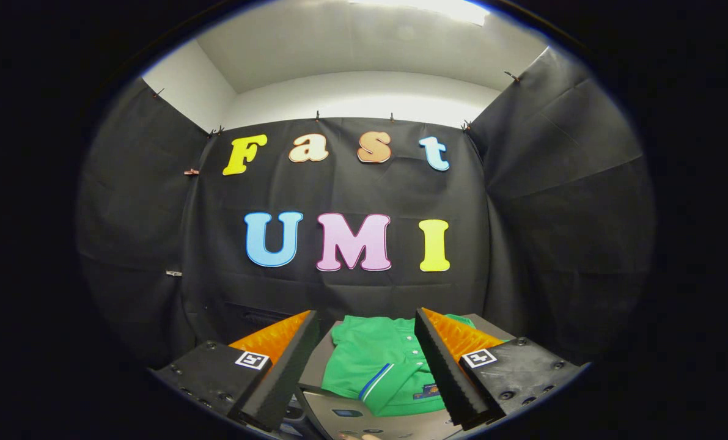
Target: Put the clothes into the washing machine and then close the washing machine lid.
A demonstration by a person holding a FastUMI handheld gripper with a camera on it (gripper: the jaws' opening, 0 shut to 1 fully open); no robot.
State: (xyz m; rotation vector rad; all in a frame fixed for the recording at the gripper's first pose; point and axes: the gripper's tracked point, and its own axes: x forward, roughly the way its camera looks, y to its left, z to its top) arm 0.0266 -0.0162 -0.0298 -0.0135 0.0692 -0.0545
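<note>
A green shirt (pixel 379 366) with a blue-and-white trimmed sleeve and a row of small buttons lies folded on a grey surface (pixel 318 366). That surface looks like the top of the washing machine, whose grey panel (pixel 364 421) with a small dark display sits just below the shirt. My gripper (pixel 367 316) is open, held above the shirt. Its two fingers stand wide apart, and the shirt shows in the gap between them and a little beyond. Nothing is held. Whether the machine's lid is open or closed cannot be told.
Black cloth walls close the booth behind and on both sides, close behind the machine. A small pale shape, perhaps a person's fingertip (pixel 359 436), shows at the panel's near edge.
</note>
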